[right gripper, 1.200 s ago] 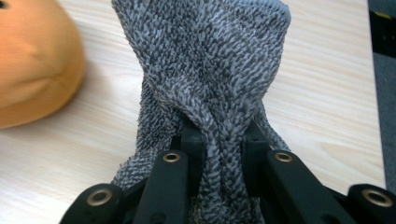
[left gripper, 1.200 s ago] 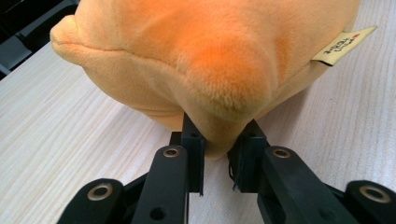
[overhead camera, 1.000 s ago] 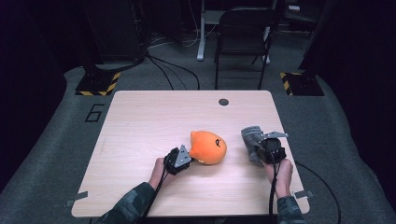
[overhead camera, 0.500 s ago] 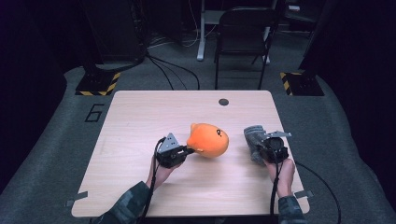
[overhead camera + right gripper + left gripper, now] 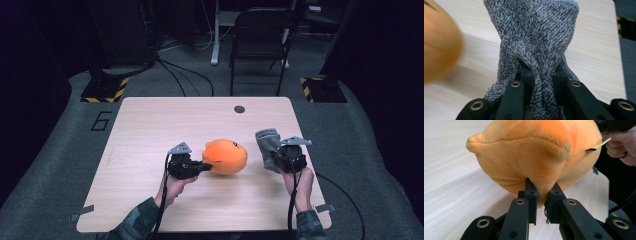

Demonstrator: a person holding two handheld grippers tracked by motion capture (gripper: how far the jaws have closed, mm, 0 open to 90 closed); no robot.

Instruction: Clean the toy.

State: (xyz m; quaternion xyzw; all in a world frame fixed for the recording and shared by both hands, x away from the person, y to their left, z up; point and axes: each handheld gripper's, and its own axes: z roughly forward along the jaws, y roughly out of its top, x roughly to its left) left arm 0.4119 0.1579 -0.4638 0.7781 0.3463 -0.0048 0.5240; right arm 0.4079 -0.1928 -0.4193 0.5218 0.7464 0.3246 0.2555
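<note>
The left gripper point(image 5: 540, 203) has its jaws clenched on a fold of a round orange plush toy point(image 5: 536, 152), held near the middle of the pale wooden tabletop point(image 5: 150, 120). The right gripper point(image 5: 541, 82) pinches a bunched grey knitted cloth point(image 5: 536, 37), standing upright just right of the toy.

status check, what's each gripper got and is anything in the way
Left gripper shut on orange plush. Right gripper shut on grey cloth. Plush and cloth apart over the table; nothing between them.
</note>
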